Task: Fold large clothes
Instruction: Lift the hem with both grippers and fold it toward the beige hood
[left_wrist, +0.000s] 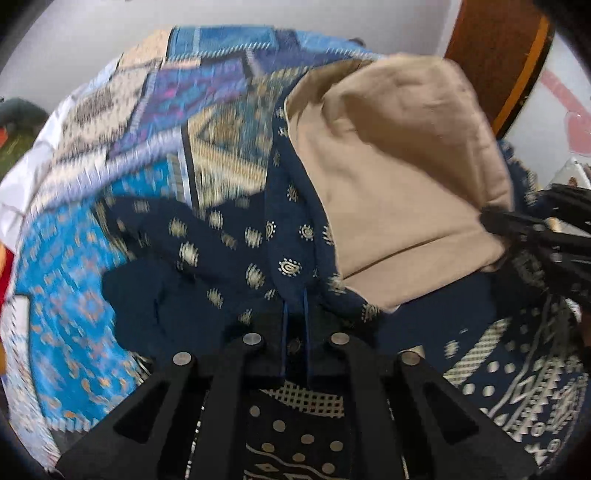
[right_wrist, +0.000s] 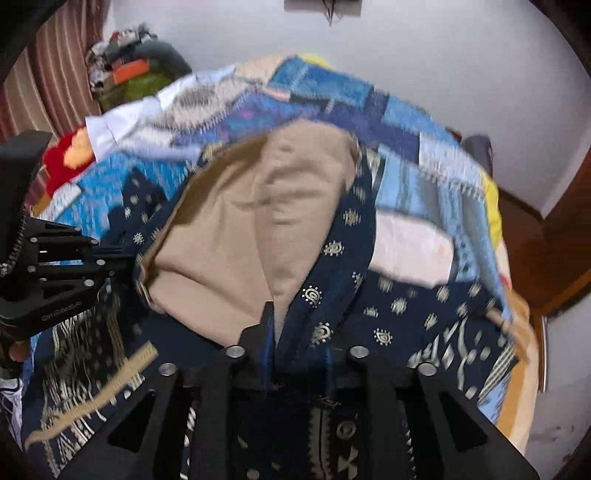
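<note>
Bedspread (left_wrist: 74, 280) beneath garment (left_wrist: 229, 236) pinched in tools (left_wrist: 295, 302)

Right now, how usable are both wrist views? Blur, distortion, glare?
Left wrist view: motion blur smears the patchwork bedspread, while the navy printed garment near the tongs reads sharper. Right wrist view: the beige lining and bedspread are smeared, most at the far edge. Both: strong fisheye bending, dark corners, even light, no glare.
</note>
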